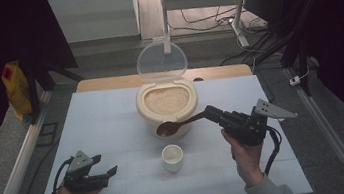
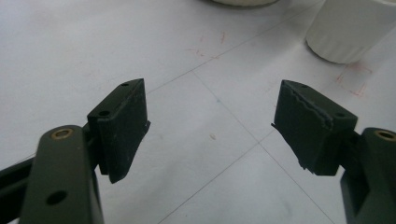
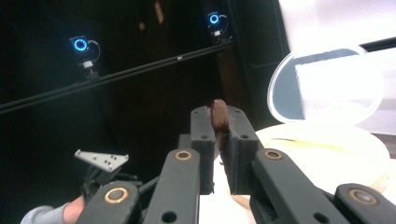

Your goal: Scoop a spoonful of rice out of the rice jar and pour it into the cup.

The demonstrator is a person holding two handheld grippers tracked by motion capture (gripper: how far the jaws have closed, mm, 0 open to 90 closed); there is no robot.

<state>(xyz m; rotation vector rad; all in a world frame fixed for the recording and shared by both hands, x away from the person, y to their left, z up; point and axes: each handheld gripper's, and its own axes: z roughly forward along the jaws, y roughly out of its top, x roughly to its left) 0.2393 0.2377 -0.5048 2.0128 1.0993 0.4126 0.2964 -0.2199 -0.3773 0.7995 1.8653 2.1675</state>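
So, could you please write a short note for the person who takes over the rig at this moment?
Right gripper: shut on the brown wooden spoon; its bowl hangs in front of the cream rice container and looks empty.
Left gripper: open, holds nothing, low at the white table on the left.
Container: clear lid up, full of rice.
Small white cup: in front of the container, appears empty.
Done: spoon grasped.
Left, probably: scoop rice into the cup.

left gripper (image 1: 106,167): black, brass screws, grey plate, black cable | right gripper (image 1: 211,113): same build | sleeves (image 1: 273,192): grey-green
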